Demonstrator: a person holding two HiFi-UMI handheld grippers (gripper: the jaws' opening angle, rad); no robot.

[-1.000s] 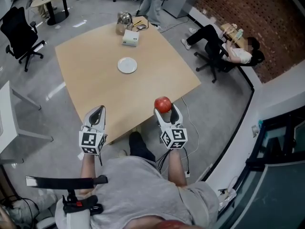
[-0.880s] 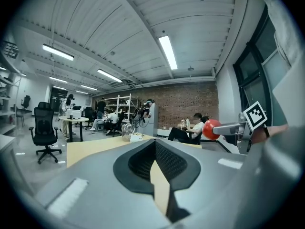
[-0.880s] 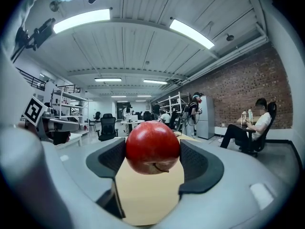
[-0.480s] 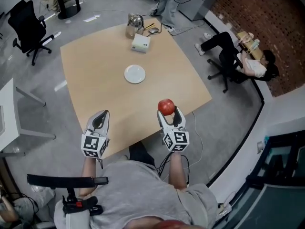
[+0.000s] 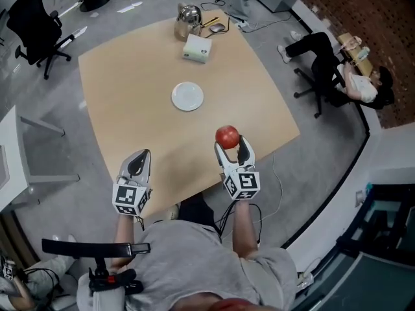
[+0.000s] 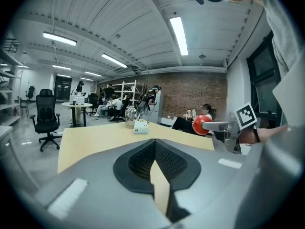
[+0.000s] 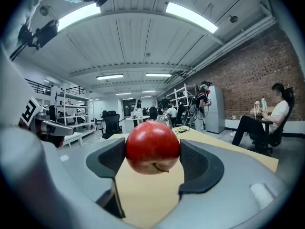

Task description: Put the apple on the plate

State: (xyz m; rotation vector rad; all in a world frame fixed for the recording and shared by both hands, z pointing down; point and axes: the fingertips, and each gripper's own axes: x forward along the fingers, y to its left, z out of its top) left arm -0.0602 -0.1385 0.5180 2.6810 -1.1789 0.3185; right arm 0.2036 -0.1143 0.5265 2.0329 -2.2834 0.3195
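The fingers of the right gripper are clamped on either side of the red apple, held up in the air over the near part of the table. To their left, the left gripper hovers at the table's near edge, its fingers pressed together. The white plate lies well ahead of both pairs of fingers, out in the middle of the table. Beyond it, at the far edge, stand a white box and a metal kettle.
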